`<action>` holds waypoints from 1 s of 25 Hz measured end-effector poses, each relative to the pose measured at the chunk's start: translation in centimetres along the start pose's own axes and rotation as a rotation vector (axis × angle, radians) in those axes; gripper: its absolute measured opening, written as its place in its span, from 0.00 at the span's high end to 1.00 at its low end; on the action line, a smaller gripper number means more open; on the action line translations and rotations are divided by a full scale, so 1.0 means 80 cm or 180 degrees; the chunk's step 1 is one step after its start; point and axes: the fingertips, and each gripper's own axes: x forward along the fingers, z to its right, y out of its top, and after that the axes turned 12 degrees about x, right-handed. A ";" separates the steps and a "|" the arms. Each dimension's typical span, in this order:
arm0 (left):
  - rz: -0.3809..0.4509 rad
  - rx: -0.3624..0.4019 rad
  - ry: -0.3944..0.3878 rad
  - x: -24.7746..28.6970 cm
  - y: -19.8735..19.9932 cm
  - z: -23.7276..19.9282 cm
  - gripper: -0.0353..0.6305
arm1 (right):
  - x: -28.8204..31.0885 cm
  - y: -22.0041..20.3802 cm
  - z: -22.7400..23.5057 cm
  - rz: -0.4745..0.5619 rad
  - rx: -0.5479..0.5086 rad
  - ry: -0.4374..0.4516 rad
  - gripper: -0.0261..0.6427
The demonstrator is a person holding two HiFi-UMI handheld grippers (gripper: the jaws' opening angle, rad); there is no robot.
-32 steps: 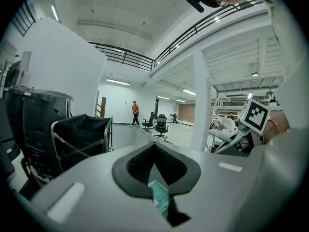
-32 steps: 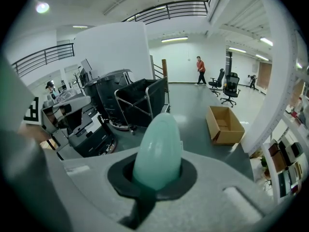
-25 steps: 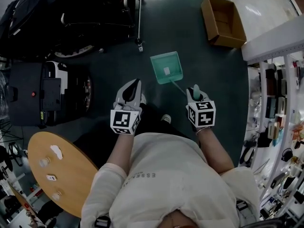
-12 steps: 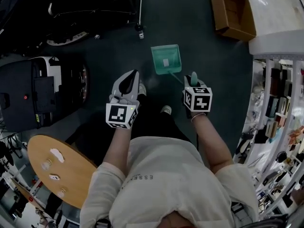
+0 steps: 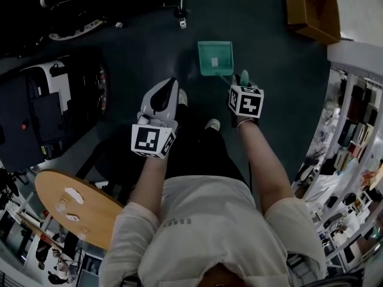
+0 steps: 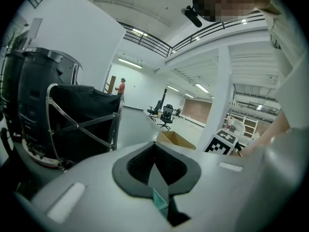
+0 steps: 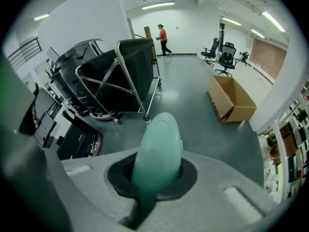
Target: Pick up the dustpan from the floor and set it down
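The green dustpan (image 5: 215, 57) hangs low over the dark floor in the head view, its thin handle running back to my right gripper (image 5: 243, 81). That gripper is shut on the handle, and the rounded green handle end (image 7: 157, 151) sticks up between its jaws in the right gripper view. Whether the pan touches the floor I cannot tell. My left gripper (image 5: 170, 88) is beside it on the left, shut with nothing in it. A sliver of the green dustpan (image 6: 159, 200) shows below the left gripper's (image 6: 155, 170) closed pads.
A brown cardboard box (image 5: 311, 8) lies on the floor at the far right. A black wheeled cart (image 7: 120, 76) and dark machines (image 5: 42, 112) stand to the left. Shelves (image 5: 353, 142) line the right side. A round wooden table (image 5: 72, 211) is behind on the left.
Both grippers have moved forward and down. The dustpan has travelled with the right gripper, further from the person's feet and closer to the floor.
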 end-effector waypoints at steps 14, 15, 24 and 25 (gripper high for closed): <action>-0.0109 -0.0098 -0.0125 0.027 -0.039 -0.020 0.92 | 0.067 0.008 0.008 -0.0029 0.0196 -0.0052 0.97; -0.0112 -0.0092 -0.0119 0.029 -0.037 -0.022 0.92 | 0.068 0.008 0.008 -0.0042 0.0188 -0.0053 0.97; -0.0231 -0.0055 -0.0209 0.041 -0.027 -0.011 0.92 | 0.049 0.020 0.013 0.0180 -0.0106 -0.0273 0.55; -0.0225 -0.0041 -0.0213 0.039 -0.024 -0.009 0.92 | 0.040 0.023 0.010 0.0226 -0.0084 -0.0226 0.55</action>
